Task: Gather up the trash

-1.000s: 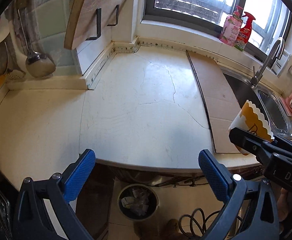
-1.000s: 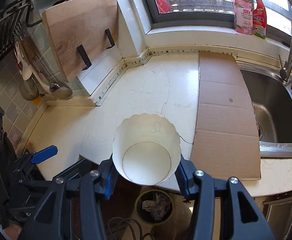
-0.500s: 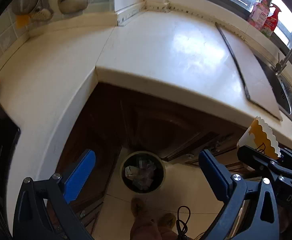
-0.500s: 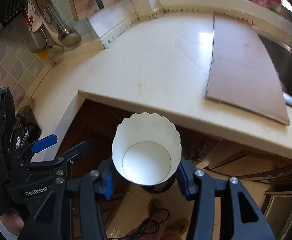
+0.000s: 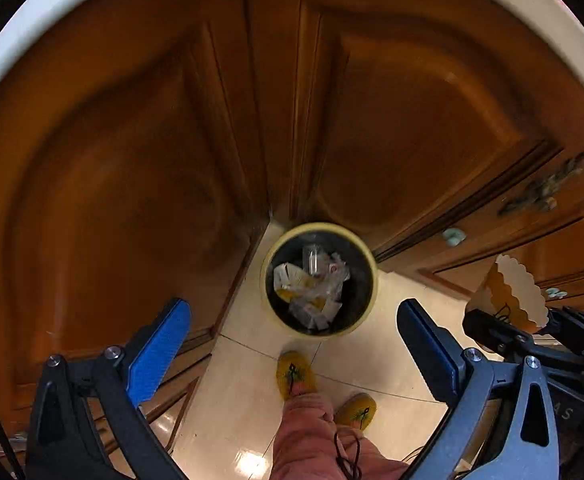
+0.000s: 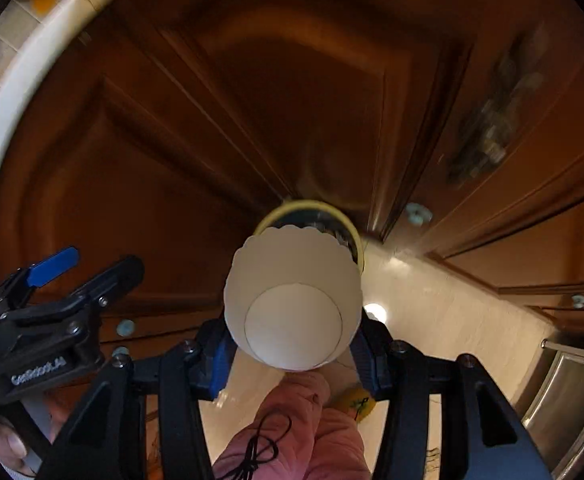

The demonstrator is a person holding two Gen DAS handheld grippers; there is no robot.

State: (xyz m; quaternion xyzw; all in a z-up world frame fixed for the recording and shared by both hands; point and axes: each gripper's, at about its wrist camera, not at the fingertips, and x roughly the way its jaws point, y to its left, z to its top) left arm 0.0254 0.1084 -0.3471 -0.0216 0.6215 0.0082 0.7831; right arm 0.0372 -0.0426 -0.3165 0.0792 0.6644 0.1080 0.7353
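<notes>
Two handheld grippers point steeply down at a tiled kitchen floor in front of dark brown wooden cabinet doors. The right gripper has its blue-padded jaws partly open and pressed against both sides of a white paper cup with a scalloped rim; the cup is empty, its mouth facing the camera. In the right wrist view it sits directly over a round bin with a yellow rim and black liner, covering most of it. In the left wrist view that bin stands on the floor at the foot of the cabinets, holding crumpled paper and plastic scraps, and the cup shows to its right, orange-patterned on the outside. The left gripper has its jaws spread wide with nothing between them. Below the bin are the person's yellow slippers and a pink trouser leg. A white countertop edge curves along the top
</notes>
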